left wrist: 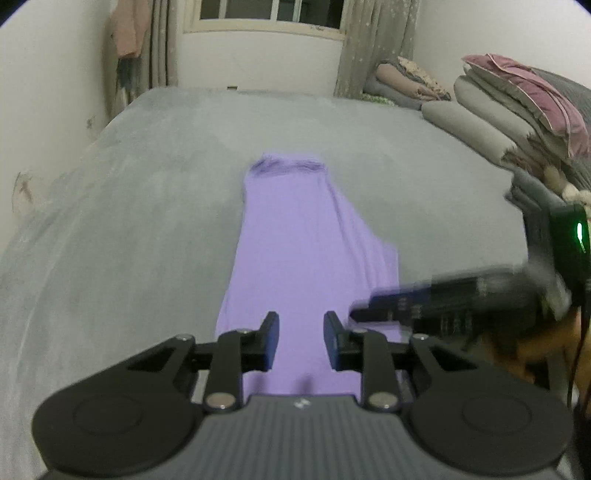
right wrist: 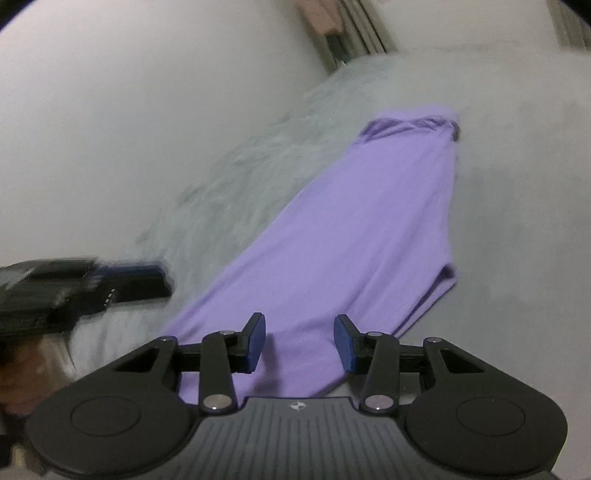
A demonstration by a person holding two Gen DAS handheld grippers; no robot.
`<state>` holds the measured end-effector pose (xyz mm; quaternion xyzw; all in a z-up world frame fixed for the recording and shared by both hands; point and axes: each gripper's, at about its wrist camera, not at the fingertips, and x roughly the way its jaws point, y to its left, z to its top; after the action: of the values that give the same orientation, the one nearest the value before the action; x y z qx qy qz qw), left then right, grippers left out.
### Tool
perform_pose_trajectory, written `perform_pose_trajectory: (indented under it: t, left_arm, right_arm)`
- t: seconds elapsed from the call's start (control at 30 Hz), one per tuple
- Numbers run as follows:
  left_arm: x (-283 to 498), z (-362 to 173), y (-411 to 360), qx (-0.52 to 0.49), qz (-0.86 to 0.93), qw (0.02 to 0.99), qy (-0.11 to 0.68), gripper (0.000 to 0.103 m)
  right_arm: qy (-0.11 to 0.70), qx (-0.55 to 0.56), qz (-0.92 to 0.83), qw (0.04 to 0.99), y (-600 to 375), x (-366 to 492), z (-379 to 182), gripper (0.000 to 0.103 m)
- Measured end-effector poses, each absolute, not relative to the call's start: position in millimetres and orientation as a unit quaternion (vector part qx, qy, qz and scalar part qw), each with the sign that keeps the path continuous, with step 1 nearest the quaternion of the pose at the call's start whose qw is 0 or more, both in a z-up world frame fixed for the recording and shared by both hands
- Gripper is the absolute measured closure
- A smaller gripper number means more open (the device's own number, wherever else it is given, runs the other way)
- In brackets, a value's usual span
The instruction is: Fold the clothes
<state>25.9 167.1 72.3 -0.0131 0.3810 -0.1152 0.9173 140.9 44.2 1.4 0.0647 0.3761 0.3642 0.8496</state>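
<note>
A lilac garment (left wrist: 295, 236) lies flat on the grey bed (left wrist: 129, 192), folded into a long narrow strip, its collar end (left wrist: 286, 164) farthest from me. My left gripper (left wrist: 301, 321) hovers open over the strip's near end, with nothing between its fingers. In the left wrist view the right gripper (left wrist: 354, 314) reaches in from the right, blurred, its tip at the strip's near right edge. In the right wrist view the garment (right wrist: 351, 229) runs diagonally up to the right. My right gripper (right wrist: 299, 326) stands open above its near end. The left gripper (right wrist: 162, 280) shows blurred at the left.
Stacked pillows and folded quilts (left wrist: 517, 110) line the bed's right side. A window with curtains (left wrist: 269, 14) sits behind the bed and clothes hang (left wrist: 129, 33) at the back left. A white wall (right wrist: 129, 110) borders the bed's left side.
</note>
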Motion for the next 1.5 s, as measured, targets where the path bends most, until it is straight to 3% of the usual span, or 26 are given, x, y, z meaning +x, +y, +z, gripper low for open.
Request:
perform_pose_trajectory:
  t: [0.2,0.33,0.53,0.67,0.83,1.03,1.5]
  left_arm:
    - [-20,38,204,-0.065,-0.102,0.903,0.413,0.078]
    - [-29,26,201,-0.022,-0.088,0.91,0.404,0.077]
    - [-41,28,201,0.003,-0.059,0.915,0.399,0.074]
    - [-54,36,207,-0.005,-0.058,0.92,0.387,0.073]
    - [-76,48,202,0.01,-0.064,0.929,0.364,0.072]
    - [-84,34,196,0.079,-0.044,0.917,0.389,0.07]
    - [-109,43,201,0.095,-0.038,0.922,0.372,0.071]
  right_arm:
    - [0.371,-0.008,0.407,0.835,84,66,4,0.061]
    - [0.353,-0.06,0.387,0.85,102,26,-5,0.061]
    - [0.358,0.039,0.355,0.863,67,-6,2,0.062]
    - [0.359,0.048,0.344,0.867,60,-10,3,0.062]
    - [0.316,0.016,0.369,0.874,82,-23,21,0.063]
    - [0.321,-0.079,0.399,0.855,122,-59,2,0.067]
    - [0.268,-0.118,0.435,0.851,128,-148,5,0.067]
